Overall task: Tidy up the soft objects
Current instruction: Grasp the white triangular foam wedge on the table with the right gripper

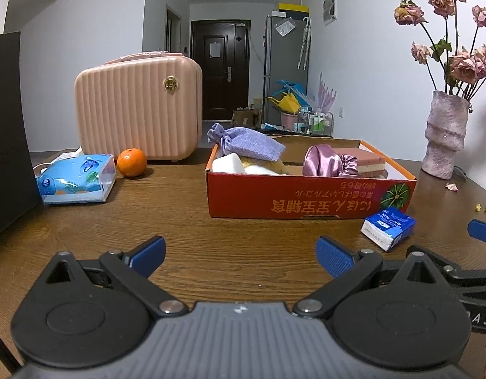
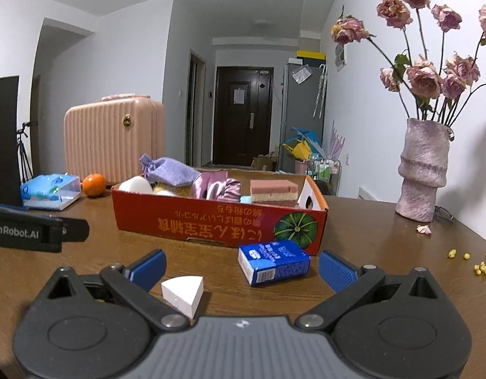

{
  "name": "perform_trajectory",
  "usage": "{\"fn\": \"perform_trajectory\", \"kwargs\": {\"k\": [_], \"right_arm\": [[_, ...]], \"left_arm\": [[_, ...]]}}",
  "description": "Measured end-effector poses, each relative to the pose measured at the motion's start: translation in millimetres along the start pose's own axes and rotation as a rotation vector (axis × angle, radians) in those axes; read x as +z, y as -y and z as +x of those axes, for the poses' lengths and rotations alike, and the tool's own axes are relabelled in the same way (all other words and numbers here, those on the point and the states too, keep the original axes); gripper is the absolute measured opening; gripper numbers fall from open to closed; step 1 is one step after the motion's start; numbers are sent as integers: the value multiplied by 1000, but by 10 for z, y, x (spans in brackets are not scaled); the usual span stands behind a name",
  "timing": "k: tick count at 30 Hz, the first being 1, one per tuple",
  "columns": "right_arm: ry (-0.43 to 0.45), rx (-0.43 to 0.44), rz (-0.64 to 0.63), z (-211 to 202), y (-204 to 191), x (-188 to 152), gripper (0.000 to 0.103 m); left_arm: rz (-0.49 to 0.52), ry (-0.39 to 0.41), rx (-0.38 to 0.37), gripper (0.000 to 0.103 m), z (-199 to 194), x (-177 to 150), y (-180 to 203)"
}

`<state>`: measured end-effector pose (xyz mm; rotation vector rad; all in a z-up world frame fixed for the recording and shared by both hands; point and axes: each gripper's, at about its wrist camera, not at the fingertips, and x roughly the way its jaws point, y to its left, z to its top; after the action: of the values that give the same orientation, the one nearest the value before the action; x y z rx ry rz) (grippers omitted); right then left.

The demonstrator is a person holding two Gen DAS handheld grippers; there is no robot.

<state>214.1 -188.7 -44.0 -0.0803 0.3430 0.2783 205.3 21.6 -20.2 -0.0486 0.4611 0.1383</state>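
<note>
Left gripper (image 1: 241, 254): fingers spread wide, holding nothing, above the wooden table (image 1: 186, 221).
Right gripper (image 2: 242, 267): spread wide, empty; white sponge wedge (image 2: 183, 293) and blue tissue pack (image 2: 273, 261) lie between its fingers.
Red cardboard box (image 2: 211, 221): holds lavender pouch (image 2: 170, 170), satin scrunchie (image 2: 216, 184), layered sponge (image 2: 273, 191).

"enRobot.AI" on left gripper (image 2: 37, 232) body.

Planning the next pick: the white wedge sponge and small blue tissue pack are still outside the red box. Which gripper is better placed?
Right. The right gripper is open with the wedge sponge and tissue pack lying between its fingers; the left gripper faces bare table.
</note>
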Motion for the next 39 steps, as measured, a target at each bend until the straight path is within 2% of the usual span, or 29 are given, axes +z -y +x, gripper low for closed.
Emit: {"fn": "perform_trajectory", "kwargs": {"k": [15, 19, 23, 30, 35, 39], "right_arm": [[-166, 26, -36, 417, -297, -41, 103], [-193, 36, -35, 515, -358, -32, 98], [-229, 42, -42, 610, -417, -30, 89], [-255, 58, -46, 685, -469, -24, 65], [-272, 67, -36, 696, -448, -30, 56], [-288, 81, -27, 717, -435, -34, 40]], "left_arm": [[26, -34, 20, 103, 100, -26, -170], [26, -43, 20, 103, 122, -34, -216], [23, -61, 22, 103, 164, -37, -256], [25, -68, 16, 103, 174, -50, -243], [26, -66, 16, 103, 176, -51, -231], [28, -67, 16, 103, 179, -56, -227]]}}
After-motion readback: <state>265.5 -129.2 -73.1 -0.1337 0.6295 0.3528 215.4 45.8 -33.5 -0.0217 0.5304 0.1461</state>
